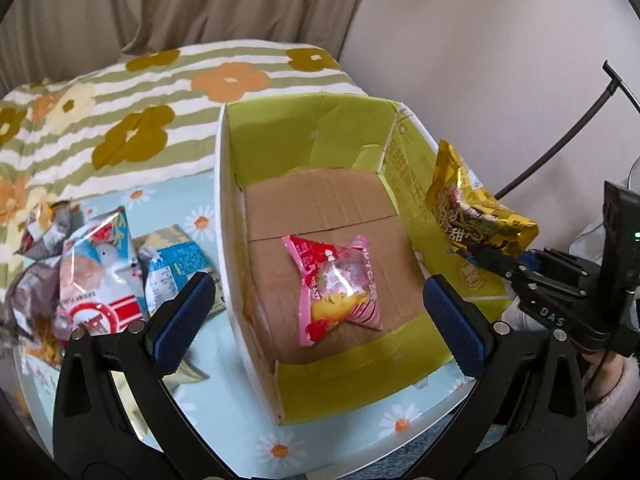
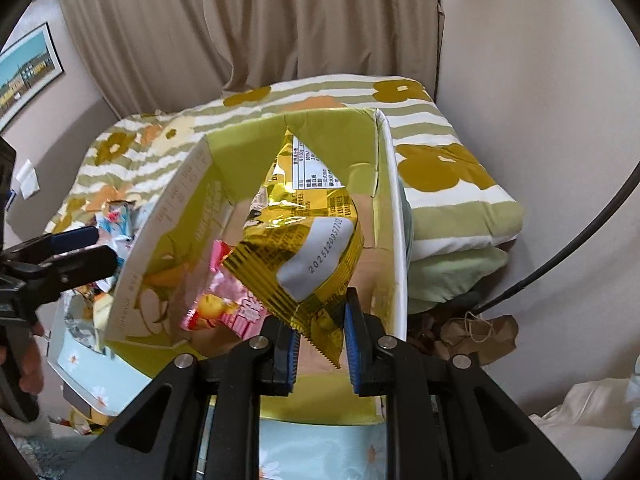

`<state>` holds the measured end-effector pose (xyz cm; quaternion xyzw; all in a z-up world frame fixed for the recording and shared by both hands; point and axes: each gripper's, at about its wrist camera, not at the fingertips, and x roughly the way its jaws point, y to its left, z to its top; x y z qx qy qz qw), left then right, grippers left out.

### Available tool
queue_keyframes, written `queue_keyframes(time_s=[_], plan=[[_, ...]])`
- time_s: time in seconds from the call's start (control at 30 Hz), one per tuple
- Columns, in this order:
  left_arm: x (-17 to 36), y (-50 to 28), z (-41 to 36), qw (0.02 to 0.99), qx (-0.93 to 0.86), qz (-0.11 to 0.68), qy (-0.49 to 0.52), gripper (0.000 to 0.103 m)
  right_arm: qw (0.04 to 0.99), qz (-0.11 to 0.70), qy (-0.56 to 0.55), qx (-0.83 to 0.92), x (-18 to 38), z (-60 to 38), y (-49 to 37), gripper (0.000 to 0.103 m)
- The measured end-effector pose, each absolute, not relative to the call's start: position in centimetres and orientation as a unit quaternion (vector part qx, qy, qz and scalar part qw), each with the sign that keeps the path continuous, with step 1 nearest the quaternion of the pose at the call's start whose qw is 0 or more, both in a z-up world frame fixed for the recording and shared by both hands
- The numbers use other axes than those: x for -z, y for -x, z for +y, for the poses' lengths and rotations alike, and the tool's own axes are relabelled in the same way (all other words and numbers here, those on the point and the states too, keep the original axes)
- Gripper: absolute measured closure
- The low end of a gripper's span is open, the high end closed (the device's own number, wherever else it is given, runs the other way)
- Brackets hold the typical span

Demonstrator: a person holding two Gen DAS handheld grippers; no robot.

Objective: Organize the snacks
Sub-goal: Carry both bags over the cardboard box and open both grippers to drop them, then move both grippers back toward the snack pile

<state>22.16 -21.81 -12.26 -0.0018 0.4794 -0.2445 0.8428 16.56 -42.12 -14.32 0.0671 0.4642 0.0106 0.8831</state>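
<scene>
- Left wrist view: left gripper [image 1: 316, 300] spread wide and empty above open cardboard box [image 1: 228, 208]; pink snack packet [image 1: 336, 284] flat on the box floor, between and just beyond the blue pads, bare cardboard all round it. More packets [image 1: 100, 268] heaped outside the left wall.
- Right wrist view: right gripper [image 2: 320, 344] pinched narrow on a corner of gold snack bag [image 2: 304, 240], hanging over the box [image 2: 396, 240] near its right wall.

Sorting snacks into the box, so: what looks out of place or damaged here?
The cardboard box has a torn far wall, its green lining ragged. Otherwise only the loose pile of snack packets outside its left wall remains unsorted; the pink packet lies inside.
</scene>
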Motion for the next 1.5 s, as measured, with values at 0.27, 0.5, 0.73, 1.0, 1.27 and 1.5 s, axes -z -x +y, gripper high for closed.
queue_keyframes(time_s=[0.27,0.5,0.73,1.0,1.27,1.5], plan=[[11.4,-20.8,-21.7,0.851,0.237,0.468,-0.002,0.000,0.886,0.447,-0.113,-0.041,14.8,-42.6,-15.2,0.000],[10.1,-18.9,-21.5,0.866,0.220,0.449,0.003,0.000,0.893,0.433,-0.109,-0.060,12.8,-42.7,-14.2,0.000],[7.7,-16.6,-20.4,0.886,0.176,0.428,-0.006,0.000,0.903,0.405,-0.109,-0.089,11.0,-42.7,-13.1,0.000],[5.6,-15.0,-16.6,0.904,0.137,0.404,0.015,0.000,0.916,0.379,-0.082,-0.100,8.5,-40.5,-12.4,0.000],[4.5,-14.5,-10.0,0.915,0.110,0.388,0.033,0.000,0.926,0.354,-0.058,-0.118,6.4,-35.1,-13.6,0.000],[5.5,-15.7,-1.1,0.908,0.085,0.406,0.059,0.000,0.921,0.363,-0.041,-0.136,6.7,-27.6,-15.5,0.000]])
